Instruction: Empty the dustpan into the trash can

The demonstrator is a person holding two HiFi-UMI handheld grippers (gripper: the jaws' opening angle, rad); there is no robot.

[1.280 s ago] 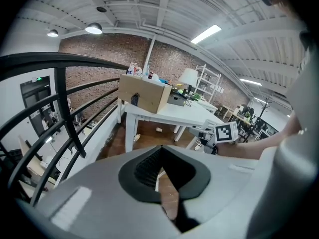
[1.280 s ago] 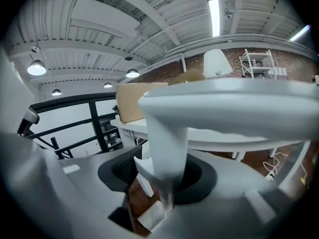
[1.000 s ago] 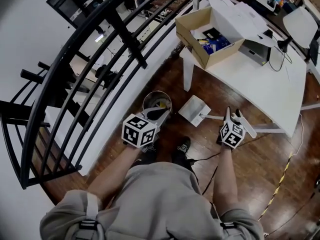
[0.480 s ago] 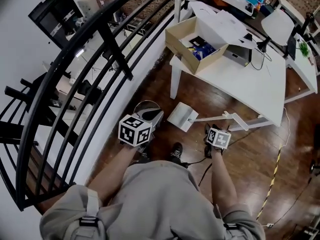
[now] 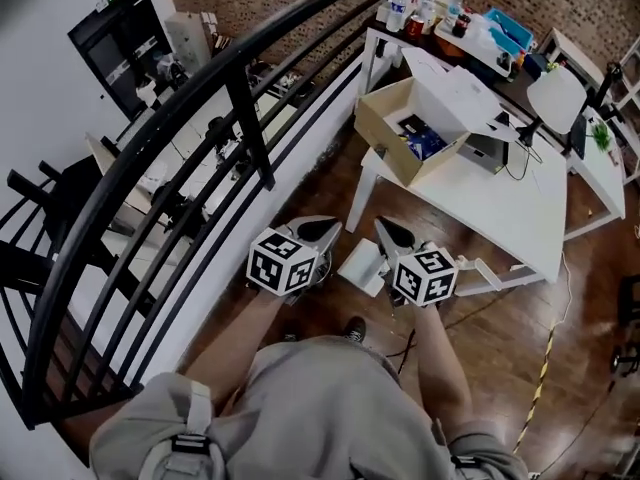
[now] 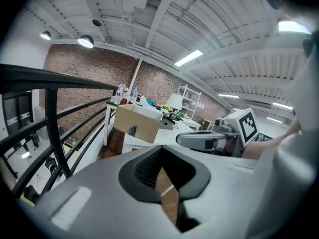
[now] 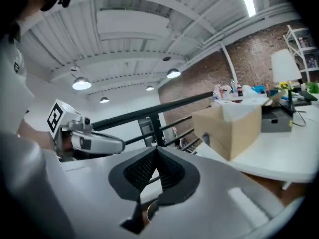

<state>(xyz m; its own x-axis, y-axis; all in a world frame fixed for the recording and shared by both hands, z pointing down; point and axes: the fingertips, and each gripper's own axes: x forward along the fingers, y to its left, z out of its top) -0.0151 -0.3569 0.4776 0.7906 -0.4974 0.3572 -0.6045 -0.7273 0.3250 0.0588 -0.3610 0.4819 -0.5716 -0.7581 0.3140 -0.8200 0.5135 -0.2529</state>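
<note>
The white dustpan (image 5: 358, 266) lies on the wooden floor below the table, its long handle (image 5: 492, 269) running right. Neither gripper touches it. My left gripper (image 5: 330, 226) is raised at the dustpan's left, shut and empty, and its jaws meet at the tips in the left gripper view (image 6: 160, 149). My right gripper (image 5: 383, 224) is raised beside it, over the dustpan, also shut with nothing in it (image 7: 155, 149). Both point away from me toward the table. The trash can is hidden under the left gripper in the head view.
A white table (image 5: 505, 203) with an open cardboard box (image 5: 372, 118) stands just ahead. A black metal railing (image 5: 250, 118) curves along the left. Cables and striped tape (image 5: 546, 363) lie on the floor at the right. My shoe (image 5: 353, 329) is near the dustpan.
My right gripper left the dustpan handle, which now lies on the floor, then rose and swung left with its jaws shut. My left gripper rose too and now covers the trash can.
</note>
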